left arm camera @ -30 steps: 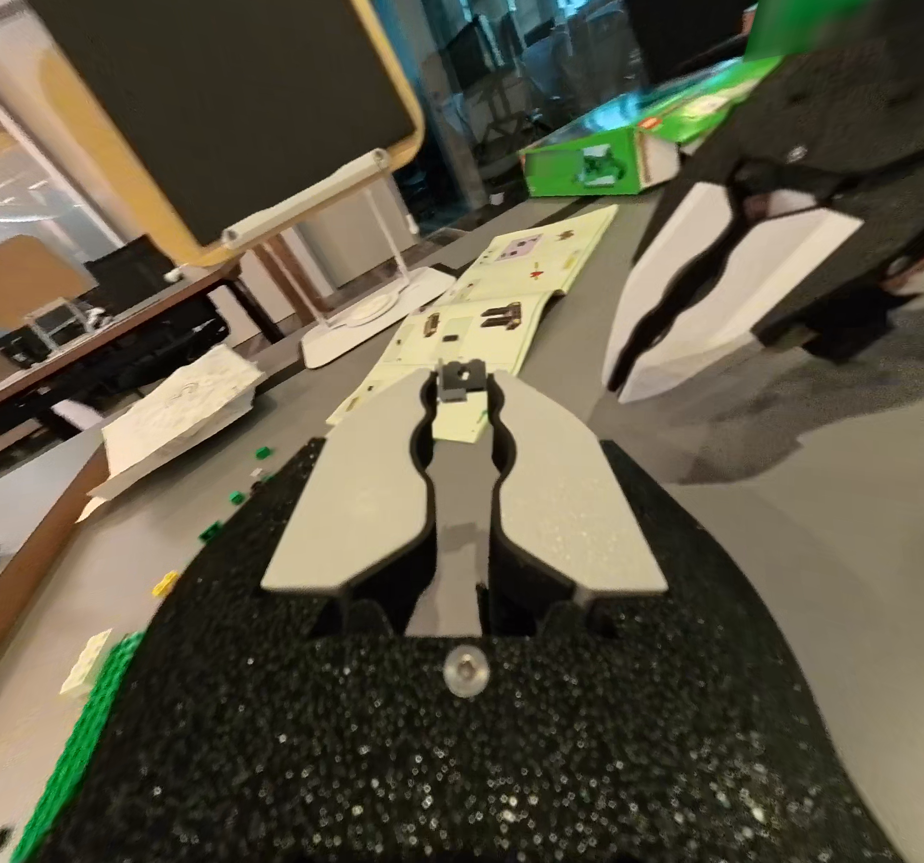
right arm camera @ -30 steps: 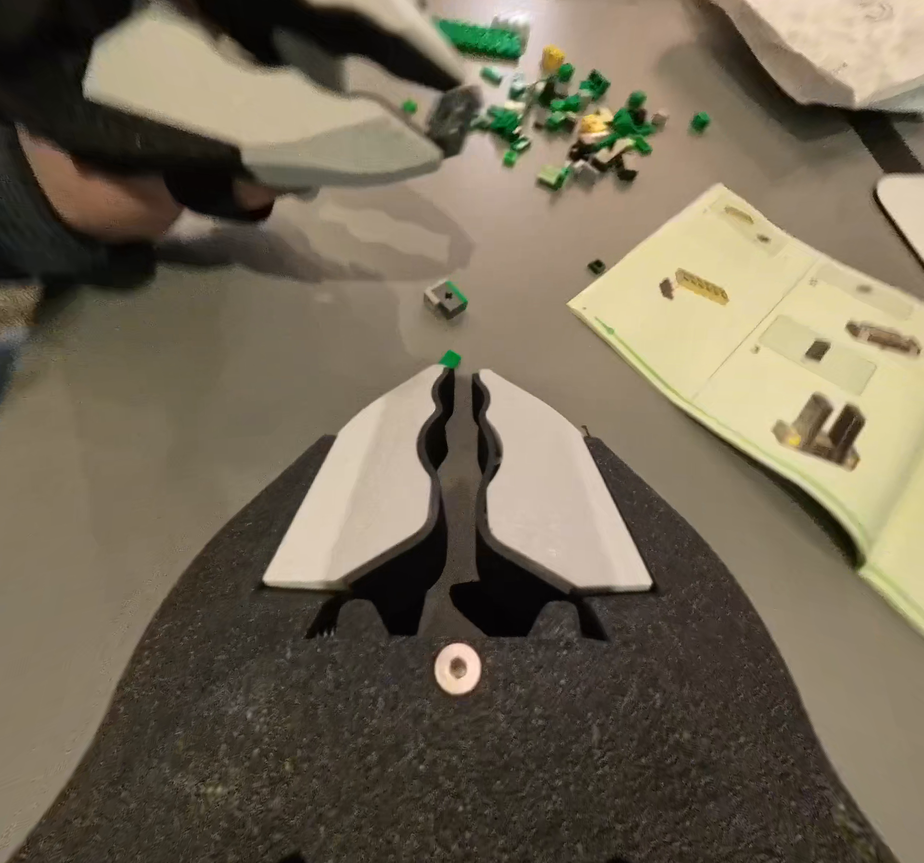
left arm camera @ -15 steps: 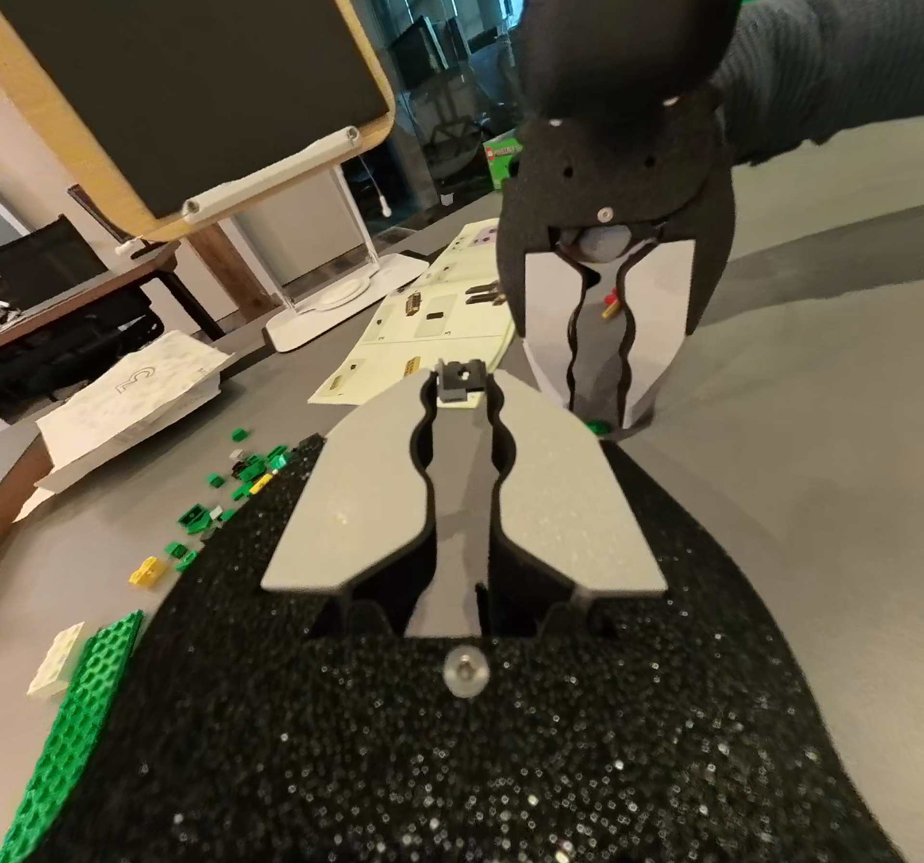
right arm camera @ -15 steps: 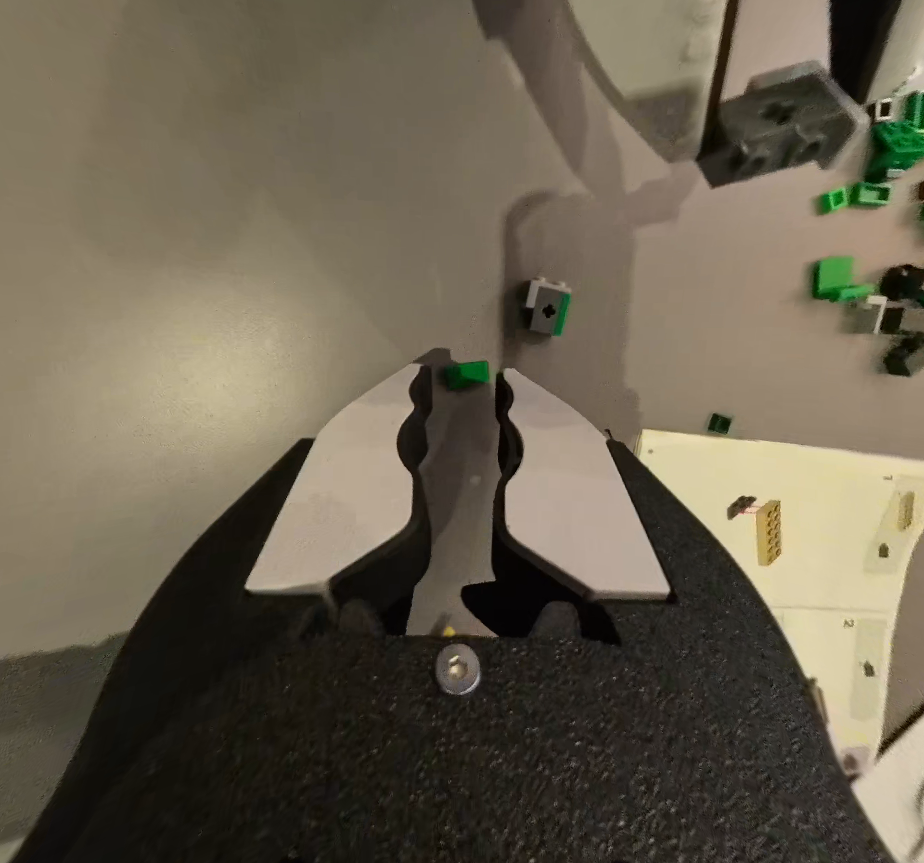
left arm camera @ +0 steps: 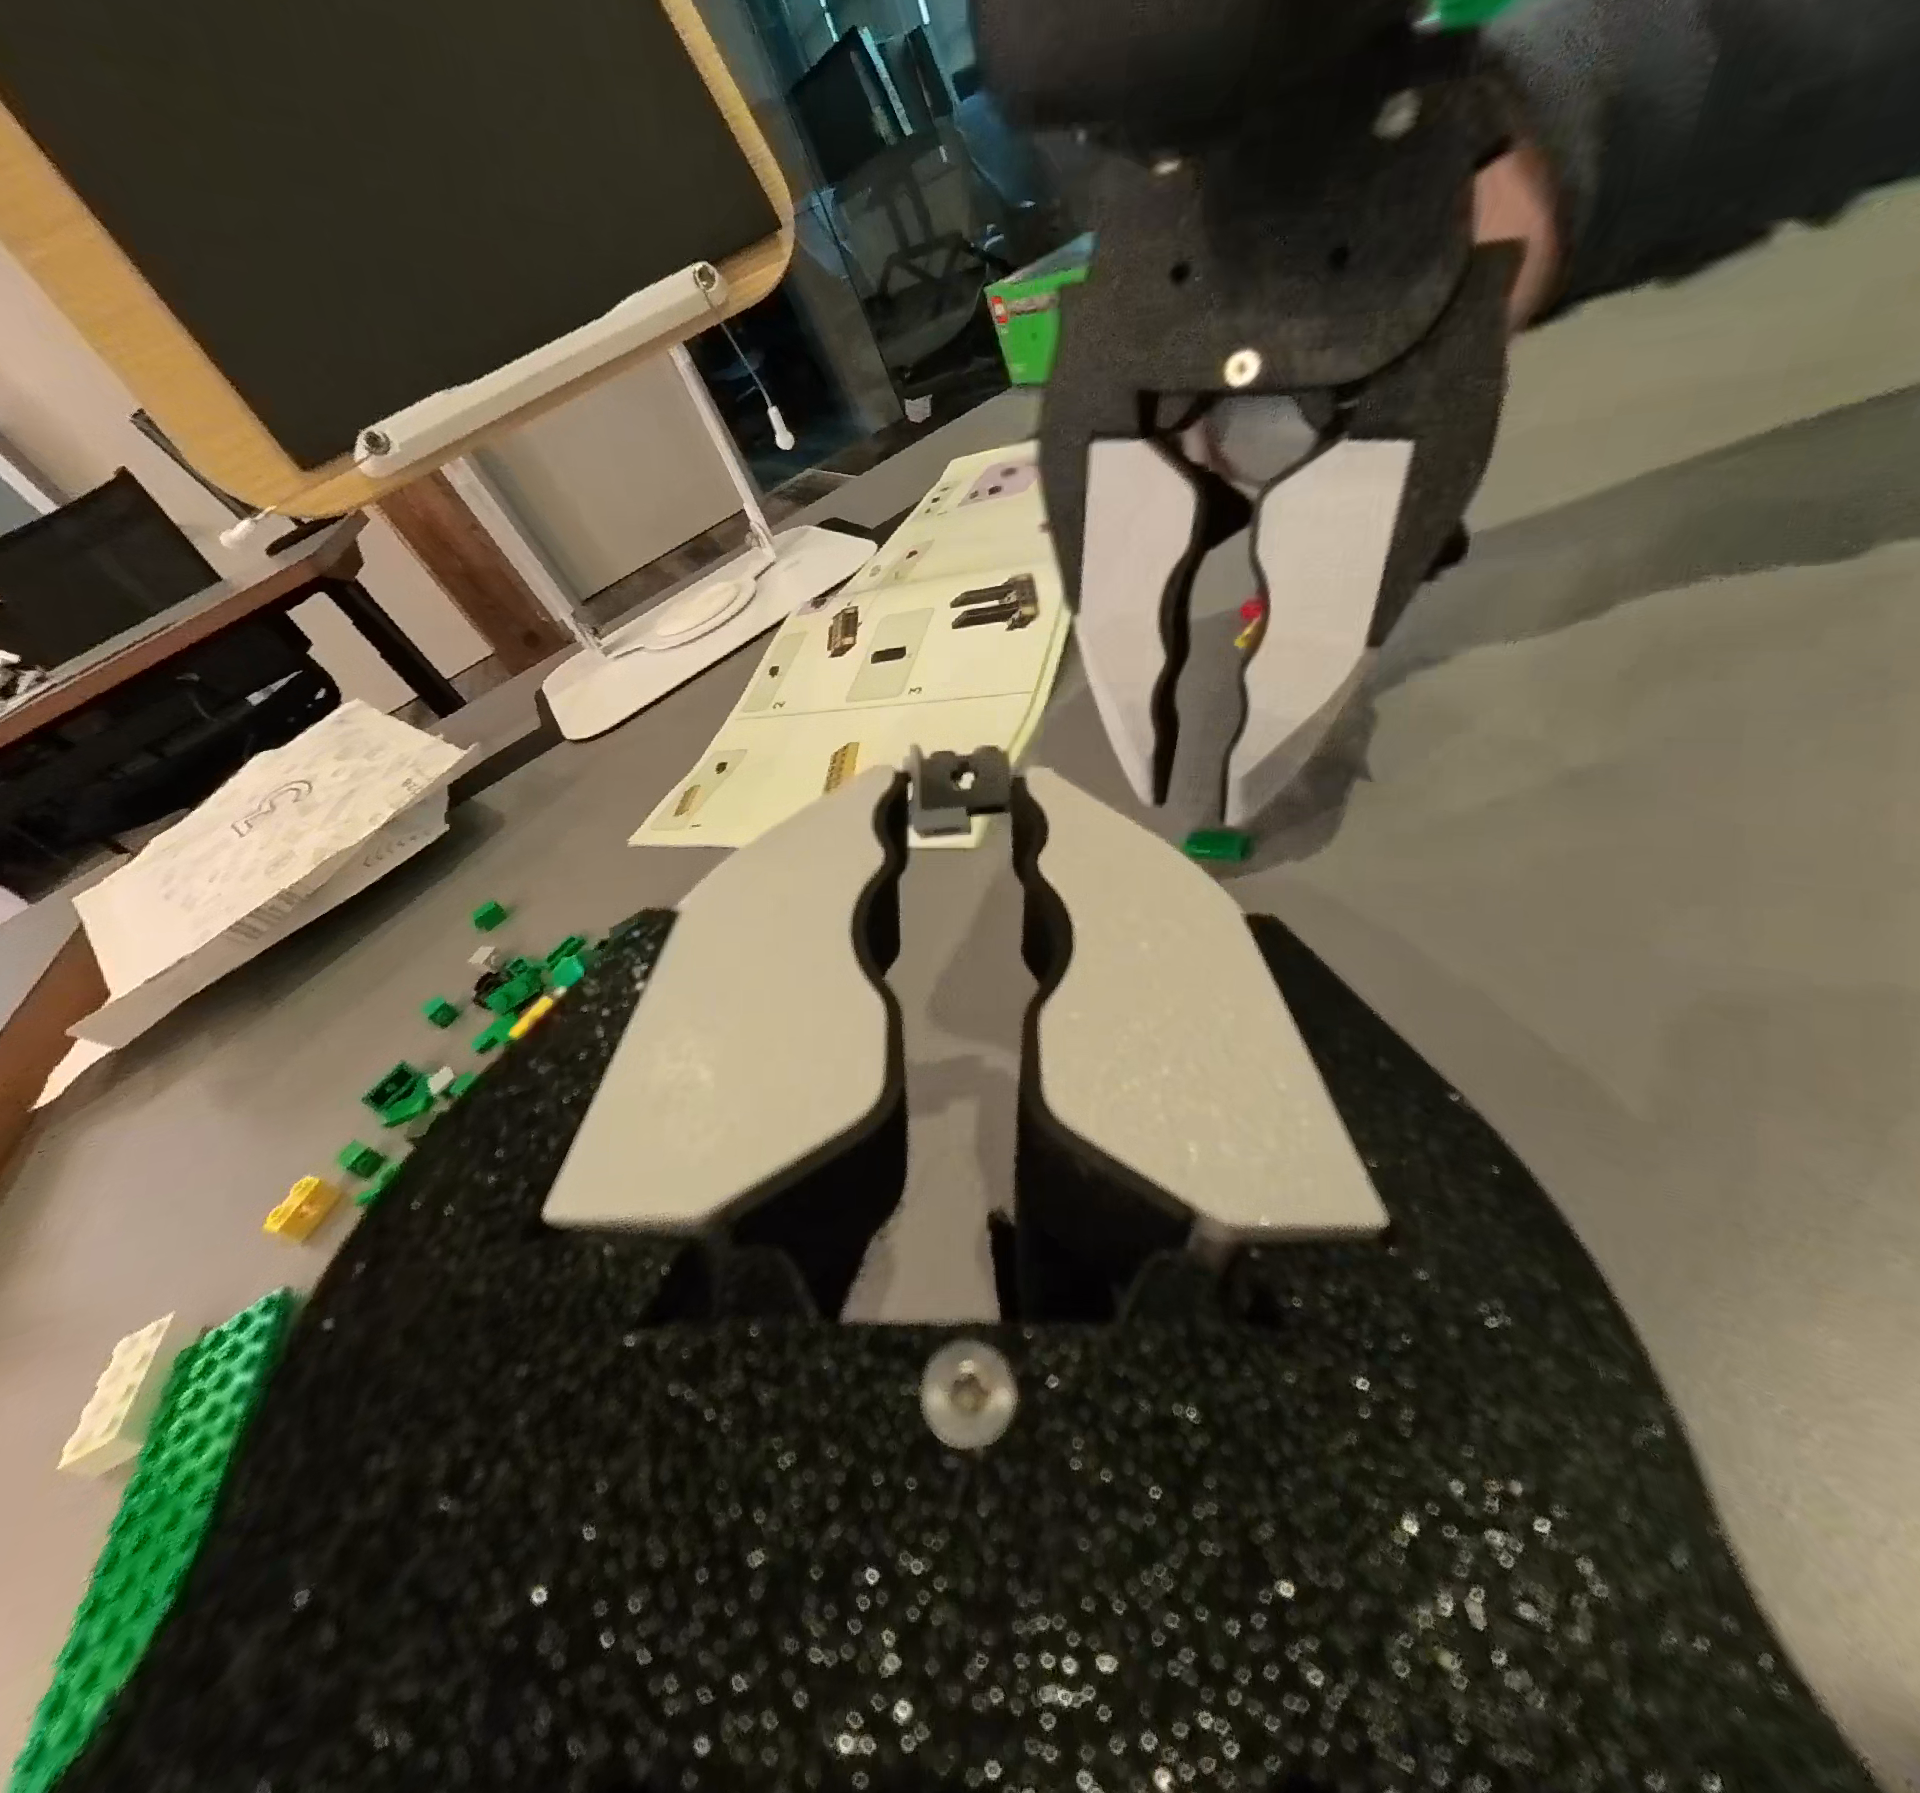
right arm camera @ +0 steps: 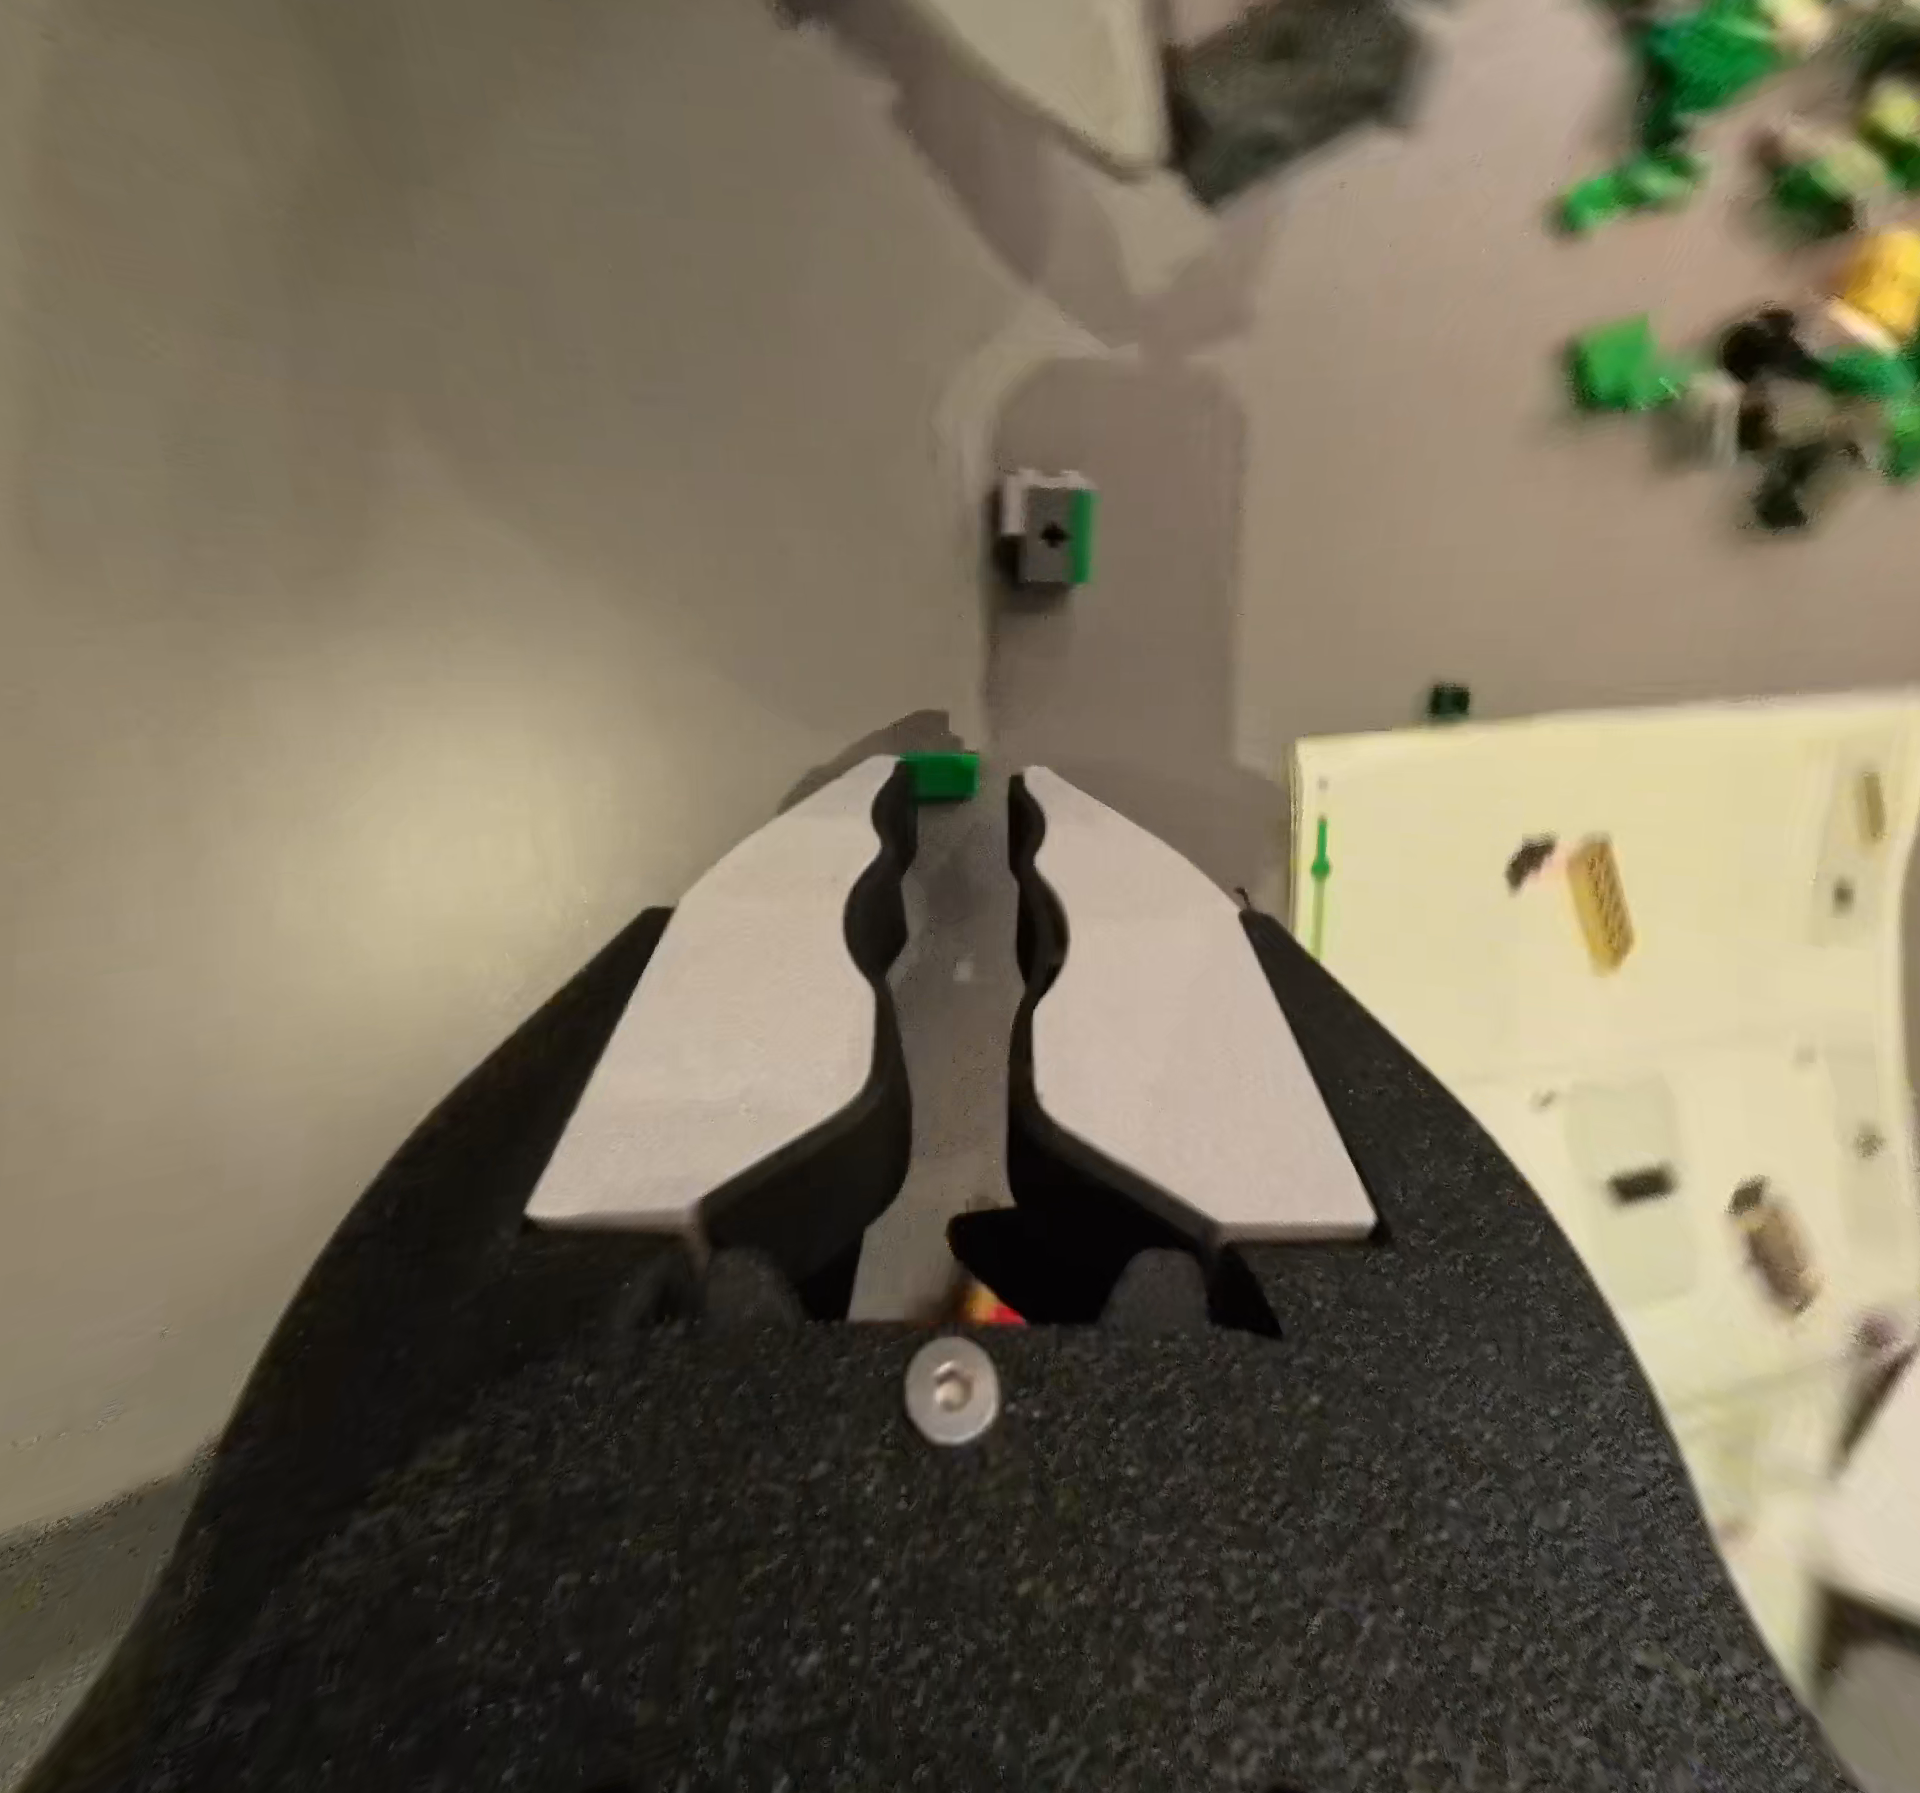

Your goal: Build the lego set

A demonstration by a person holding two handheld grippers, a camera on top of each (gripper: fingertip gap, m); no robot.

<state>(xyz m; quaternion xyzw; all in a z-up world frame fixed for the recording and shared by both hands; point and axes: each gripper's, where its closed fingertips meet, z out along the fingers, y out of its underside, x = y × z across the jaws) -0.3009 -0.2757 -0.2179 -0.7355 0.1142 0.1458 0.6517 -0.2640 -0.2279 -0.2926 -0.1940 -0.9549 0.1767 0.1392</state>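
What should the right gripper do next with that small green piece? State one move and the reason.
Probably close the right gripper on the small green piece. Its jaws are open, pointing down at the table, and the piece lies between the tips, against one of them. The left gripper already holds a dark grey brick.

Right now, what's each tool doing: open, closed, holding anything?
Left tool: closed on the dark grey brick.
Right tool: open, tips down around the small green piece on the table, not gripping it.
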